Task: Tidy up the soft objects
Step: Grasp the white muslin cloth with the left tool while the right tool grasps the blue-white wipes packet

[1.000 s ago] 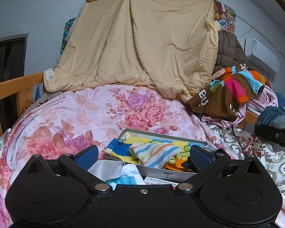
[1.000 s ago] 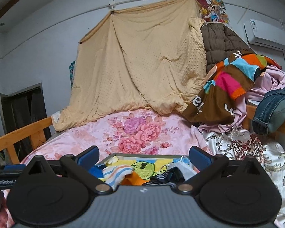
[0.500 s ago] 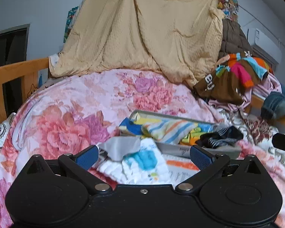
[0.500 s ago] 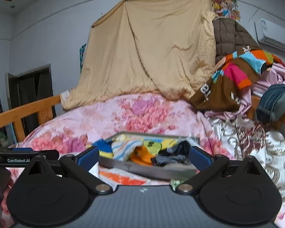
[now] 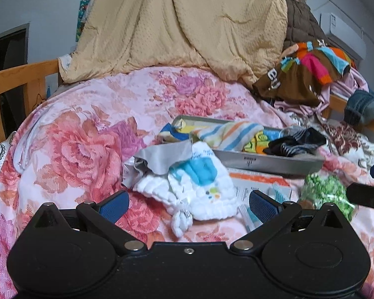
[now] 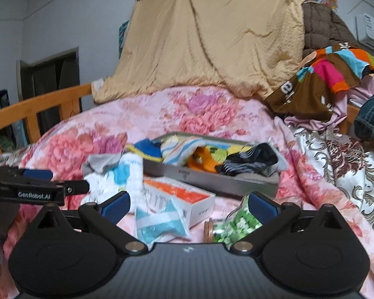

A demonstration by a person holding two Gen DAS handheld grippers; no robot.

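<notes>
Both wrist cameras looked forward, low over the pink floral bedspread (image 5: pixel 69 149), toward the hanging tan blanket (image 6: pixel 212 37). They shared the shallow grey metal tray (image 5: pixel 269 160) (image 6: pixel 207 178), seen close up.

One shallow grey metal tray (image 6: pixel 207 183) lies on the bed. In it are one striped orange-and-blue cloth (image 5: pixel 233 134), one dark striped sock bundle (image 5: pixel 295 143) and one blue cloth (image 6: pixel 147 149) at its corner. Beside the tray lie one white cloth with blue patches (image 5: pixel 199 186), one grey cloth (image 5: pixel 162 157), one orange-and-white carton (image 6: pixel 179 199), one blue-and-white packet (image 6: pixel 159 220) and one green-filled clear bag (image 6: pixel 236 223). Two grippers are in view.
</notes>
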